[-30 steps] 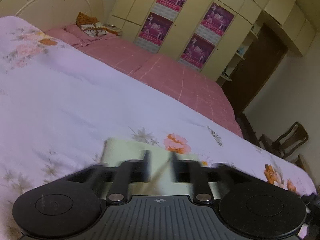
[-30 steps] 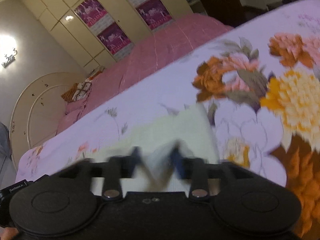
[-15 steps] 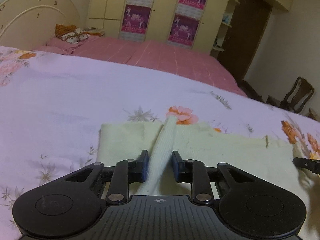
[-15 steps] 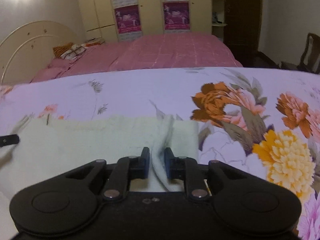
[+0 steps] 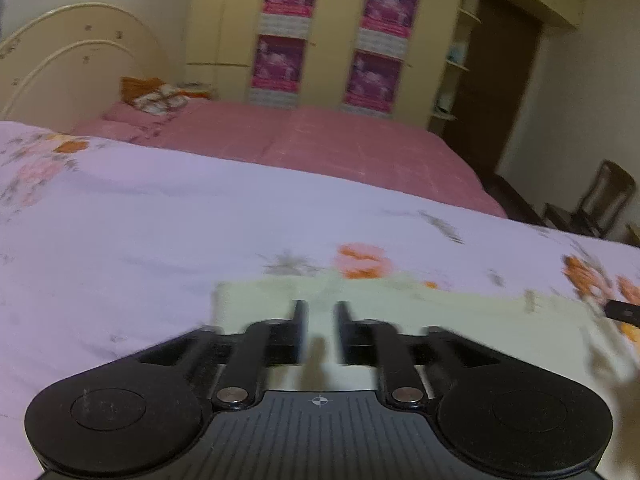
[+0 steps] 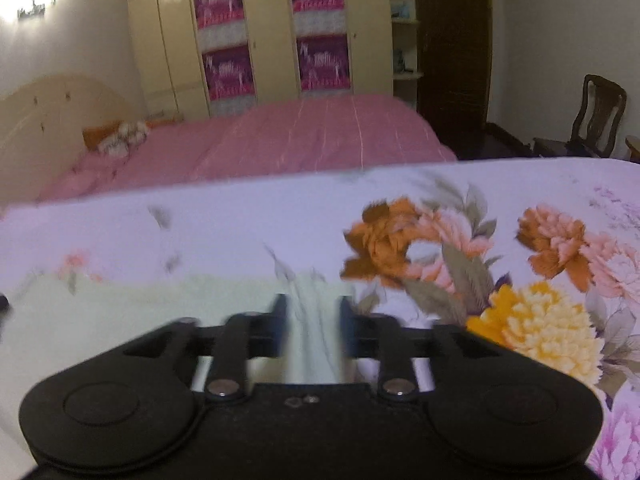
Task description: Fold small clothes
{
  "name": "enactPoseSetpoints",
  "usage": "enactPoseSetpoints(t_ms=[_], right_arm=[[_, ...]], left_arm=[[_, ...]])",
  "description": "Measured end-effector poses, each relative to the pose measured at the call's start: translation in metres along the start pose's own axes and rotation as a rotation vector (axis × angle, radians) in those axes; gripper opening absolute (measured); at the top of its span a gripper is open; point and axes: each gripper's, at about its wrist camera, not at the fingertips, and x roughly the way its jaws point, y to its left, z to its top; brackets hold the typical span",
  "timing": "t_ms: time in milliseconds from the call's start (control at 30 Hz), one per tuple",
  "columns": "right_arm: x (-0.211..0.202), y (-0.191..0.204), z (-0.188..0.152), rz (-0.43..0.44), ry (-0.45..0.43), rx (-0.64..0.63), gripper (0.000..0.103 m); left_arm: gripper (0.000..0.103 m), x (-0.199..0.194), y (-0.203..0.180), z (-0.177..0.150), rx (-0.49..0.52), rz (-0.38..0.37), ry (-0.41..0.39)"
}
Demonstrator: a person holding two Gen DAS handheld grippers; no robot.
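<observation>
A pale green garment [image 5: 460, 312] lies flat on the flowered bedsheet [image 5: 160, 232]. My left gripper [image 5: 319, 312] is above its left end, jaws slightly apart, with no raised cloth between them. The garment also shows in the right wrist view [image 6: 160, 300]. My right gripper [image 6: 314, 312] is over its right end, jaws parted, and a ridge of the cloth [image 6: 316, 332] still stands between them. The right gripper's fingertip [image 5: 624, 312] shows at the far right of the left wrist view. Both views are blurred.
The flowered sheet [image 6: 520, 240] covers the near bed. A pink bed [image 5: 320, 144] with pillows lies behind it. A wardrobe with posters [image 5: 332, 40] stands at the back, and a wooden chair [image 6: 596, 116] at the right.
Both grippers have opened. The pinched fold at the left end has dropped flat. The right jaws have widened around their fold. Both cameras have risen slightly.
</observation>
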Motion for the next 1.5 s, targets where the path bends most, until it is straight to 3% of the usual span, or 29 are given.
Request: enactPoseSetpoints(t_ms=[67, 133, 267, 367, 867, 1100, 1200, 1333, 1500], right_arm=[[-0.004, 0.013, 0.001, 0.034, 0.018, -0.035, 0.038], [-0.004, 0.025, 0.001, 0.072, 0.036, -0.047, 0.038], [0.003, 0.053, -0.009, 0.130, 0.086, -0.080, 0.040], [0.009, 0.069, -0.018, 0.142, 0.114, -0.126, 0.040], [0.040, 0.071, -0.019, 0.011, 0.072, -0.235, 0.041], [-0.010, 0.080, -0.024, 0.165, 0.084, -0.213, 0.040], [-0.024, 0.086, -0.032, 0.212, 0.091, -0.201, 0.040], [-0.004, 0.100, -0.044, 0.175, 0.131, -0.275, 0.039], [0.022, 0.101, -0.036, 0.121, 0.078, -0.288, 0.040]], left_arm=[[0.096, -0.010, -0.014, 0.001, 0.012, -0.012, -0.012], [0.096, -0.019, -0.031, -0.002, 0.054, -0.028, -0.031], [0.096, -0.007, -0.050, -0.010, 0.071, -0.045, 0.027], [0.096, 0.010, -0.049, -0.018, 0.066, -0.012, 0.087], [0.098, 0.025, -0.049, -0.011, 0.068, 0.070, 0.058], [0.098, -0.012, -0.050, -0.024, 0.105, -0.032, 0.066], [0.098, -0.016, -0.054, -0.036, 0.154, -0.042, 0.070], [0.099, 0.002, -0.056, -0.034, 0.172, 0.002, 0.070], [0.103, 0.021, -0.054, -0.023, 0.134, 0.033, 0.061]])
